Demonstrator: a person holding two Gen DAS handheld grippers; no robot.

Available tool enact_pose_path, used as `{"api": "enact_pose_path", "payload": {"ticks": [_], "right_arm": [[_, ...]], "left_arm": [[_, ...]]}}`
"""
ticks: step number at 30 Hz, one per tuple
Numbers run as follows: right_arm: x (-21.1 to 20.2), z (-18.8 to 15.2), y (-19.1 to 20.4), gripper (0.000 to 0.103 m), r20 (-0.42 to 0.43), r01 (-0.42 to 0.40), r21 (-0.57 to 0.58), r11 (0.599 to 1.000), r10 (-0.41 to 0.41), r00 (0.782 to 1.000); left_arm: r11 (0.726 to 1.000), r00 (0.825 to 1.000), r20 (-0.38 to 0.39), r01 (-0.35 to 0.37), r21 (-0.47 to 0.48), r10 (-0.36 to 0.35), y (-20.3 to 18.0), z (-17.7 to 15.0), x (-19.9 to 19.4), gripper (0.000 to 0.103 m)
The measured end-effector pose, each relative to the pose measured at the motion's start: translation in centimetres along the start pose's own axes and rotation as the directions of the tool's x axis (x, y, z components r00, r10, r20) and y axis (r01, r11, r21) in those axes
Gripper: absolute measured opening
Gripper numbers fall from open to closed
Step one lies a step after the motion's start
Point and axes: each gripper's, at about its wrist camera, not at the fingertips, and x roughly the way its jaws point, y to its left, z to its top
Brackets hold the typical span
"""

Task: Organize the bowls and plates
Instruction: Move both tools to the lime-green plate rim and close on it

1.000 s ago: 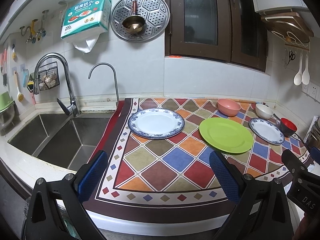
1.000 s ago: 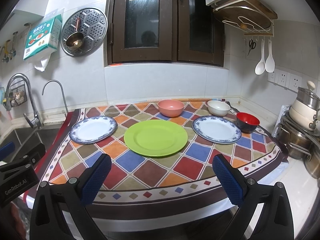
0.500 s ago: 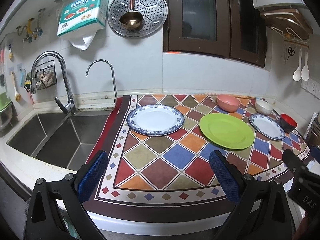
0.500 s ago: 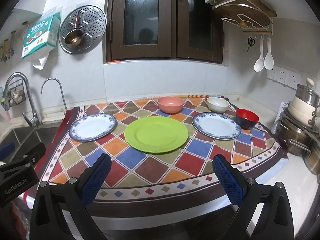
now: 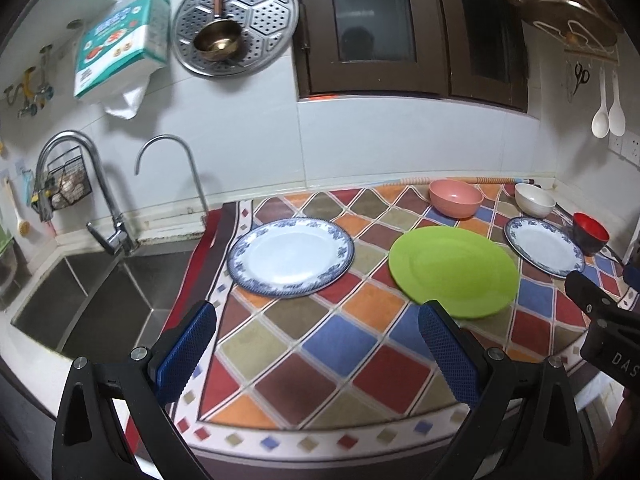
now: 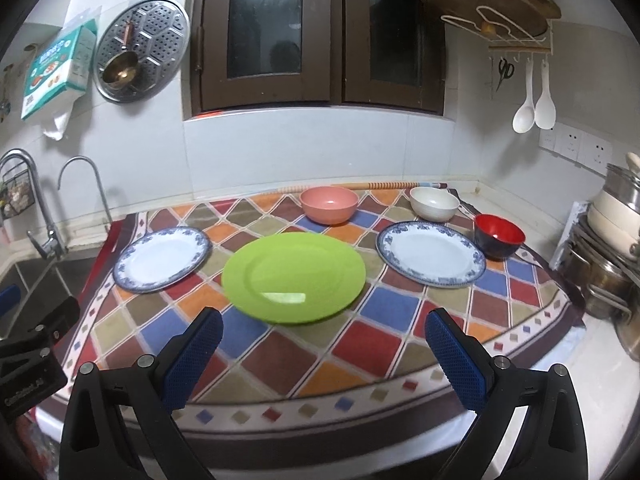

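Note:
On the chequered cloth [image 5: 320, 344] lie a blue-rimmed white plate [image 5: 291, 256] at the left, a green plate [image 5: 454, 270] in the middle and a second blue-rimmed plate [image 6: 431, 253] at the right. Behind them stand a pink bowl [image 6: 329, 204], a white bowl [image 6: 434, 203] and a red bowl [image 6: 499, 236]. My left gripper [image 5: 316, 344] hangs open over the cloth's front edge, short of the plates. My right gripper [image 6: 322, 354] is open too, just in front of the green plate [image 6: 294, 277]. Neither holds anything.
A steel sink [image 5: 92, 300] with two taps lies left of the cloth. Stacked pots [image 6: 612, 252] crowd the right counter edge. A steamer tray [image 5: 236, 24], a tissue pack [image 5: 120, 48] and two spoons [image 6: 536, 108] hang on the wall.
Both grippers have moved forward toward the counter, so the plates and bowls appear closer; the left view has swung slightly. Nothing on the cloth has moved.

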Motion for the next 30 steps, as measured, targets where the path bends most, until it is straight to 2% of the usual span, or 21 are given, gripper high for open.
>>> {"api": "enact_pose_path", "payload": {"ticks": [10, 18, 24, 26, 30], "right_arm": [[7.5, 3.7, -2.6, 0.102, -0.017, -0.016, -0.017, 1.000, 0.016, 1.000], [13.8, 5.2, -4.1, 0.099, -0.085, -0.043, -0.021, 0.999, 0.041, 0.996], [18.7, 5.3, -4.6, 0.089, -0.171, -0.072, -0.020, 0.997, 0.068, 0.983], [20.5, 5.1, -4.8, 0.083, -0.205, -0.083, -0.021, 0.996, 0.077, 0.976], [23.3, 4.7, -4.9, 0.077, -0.262, -0.100, -0.013, 0.995, 0.093, 0.961]], "left_arm": [[0.999, 0.999, -0.025, -0.027, 0.028, 0.028, -3.7, 3.8, 6.4, 0.102], [0.999, 0.993, -0.115, -0.012, 0.038, 0.016, -6.3, 5.3, 12.3, 0.089], [0.999, 0.974, -0.223, 0.035, 0.030, -0.028, -8.0, 5.1, 17.1, 0.079], [0.999, 0.967, -0.251, 0.042, 0.034, -0.032, -8.5, 4.9, 18.3, 0.077], [0.997, 0.951, -0.305, 0.061, 0.038, -0.047, -9.3, 4.6, 21.1, 0.072]]}}
